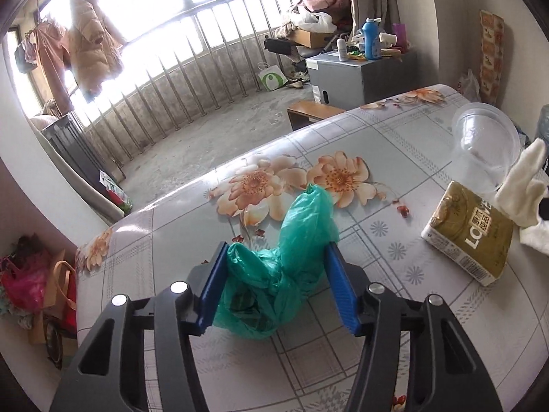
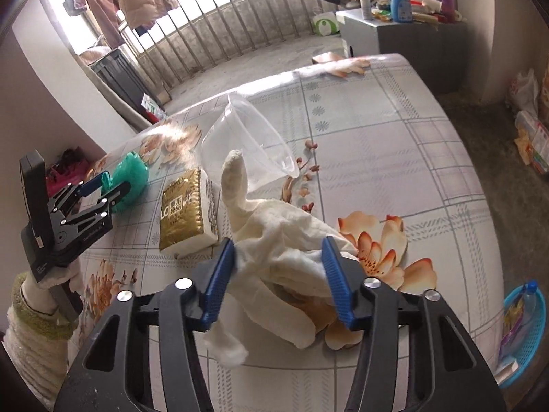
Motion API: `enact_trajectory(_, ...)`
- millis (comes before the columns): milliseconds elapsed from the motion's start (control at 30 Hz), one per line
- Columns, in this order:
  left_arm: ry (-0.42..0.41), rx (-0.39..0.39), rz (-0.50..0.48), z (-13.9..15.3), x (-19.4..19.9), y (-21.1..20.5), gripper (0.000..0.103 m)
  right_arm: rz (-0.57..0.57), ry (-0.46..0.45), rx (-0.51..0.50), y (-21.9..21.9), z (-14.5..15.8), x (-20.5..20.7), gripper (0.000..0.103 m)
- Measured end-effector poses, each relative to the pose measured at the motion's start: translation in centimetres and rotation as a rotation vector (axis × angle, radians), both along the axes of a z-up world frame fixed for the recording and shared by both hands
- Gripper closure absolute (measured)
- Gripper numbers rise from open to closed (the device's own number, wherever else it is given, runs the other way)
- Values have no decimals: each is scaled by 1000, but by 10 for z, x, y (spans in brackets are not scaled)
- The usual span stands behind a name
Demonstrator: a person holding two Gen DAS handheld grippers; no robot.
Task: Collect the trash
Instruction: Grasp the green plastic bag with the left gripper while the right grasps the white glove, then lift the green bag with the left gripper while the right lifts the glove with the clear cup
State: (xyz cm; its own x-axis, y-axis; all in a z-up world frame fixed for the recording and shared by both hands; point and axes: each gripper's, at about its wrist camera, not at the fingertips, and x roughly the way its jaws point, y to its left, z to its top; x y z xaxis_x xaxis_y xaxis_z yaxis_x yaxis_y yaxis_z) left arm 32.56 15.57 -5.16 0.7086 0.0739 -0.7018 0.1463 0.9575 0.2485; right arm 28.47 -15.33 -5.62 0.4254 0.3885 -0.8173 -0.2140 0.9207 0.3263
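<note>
blue basket (image 2: 525, 326) cut off at frame edge, contents perhaps bottles, blurred

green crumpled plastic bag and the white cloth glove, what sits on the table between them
The gold tissue pack lies between the green crumpled plastic bag and the white cloth glove, seen in the right wrist view.

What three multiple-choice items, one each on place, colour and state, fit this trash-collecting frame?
1. Where is the gold tissue pack?
A. On the floor
B. On the table, between the green bag and the white cloth
C. In the blue basket

2. What colour is the plastic bag at the left gripper?
A. Green
B. Red
C. Black

3. How does the clear plastic cup lie?
A. Upright
B. Stacked on the pack
C. Tipped on its side

Key: 1 B, it lies flat on the floral tablecloth; 2 A, teal-green film between the blue pads; 3 C, its open mouth faces sideways.
</note>
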Motion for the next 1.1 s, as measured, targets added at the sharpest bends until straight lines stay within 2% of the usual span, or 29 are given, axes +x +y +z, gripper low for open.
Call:
enact_trajectory(100, -12, -16, -2, 2, -1, 4, 58, 13, 14, 4, -4, -2, -7, 92)
enact_trajectory(233, -18, -40, -10, 7, -3, 5, 71, -31, 19, 57, -28, 8, -17, 96)
enact_trajectory(267, -18, -61, -14, 10, -4, 6, 75, -49, 12, 67, -36, 13, -19, 96)
enact_trajectory(300, -13, -87, -22, 13, -5, 6, 83, -66, 3, 86, -45, 19, -21, 97)
enact_trajectory(333, -11, -108, -23, 16, -3, 6, 84, -83, -7, 115, -54, 26, -21, 97)
enact_trajectory(500, -17, -193, -58, 29, -2, -3, 86, -160, -88, 213, -90, 57, -12, 97)
enact_trajectory(633, 9, -283, -93, 31, 6, -19, 86, -191, -116, 242, -92, 64, 22, 97)
enact_trajectory(733, 57, -333, -115, 24, 15, -37, 86, -175, -101, 226, -75, 52, 57, 97)
enact_trajectory(833, 84, -363, -103, 16, 18, -50, 86, -107, -22, 221, -47, 25, 85, 97)
enact_trajectory(933, 104, -415, -96, 17, 15, -53, 86, -55, 70, 222, -21, 2, 82, 97)
enact_trajectory(1100, 108, -428, -123, 21, -11, -65, 89, -41, 74, 240, -19, 9, 31, 97)
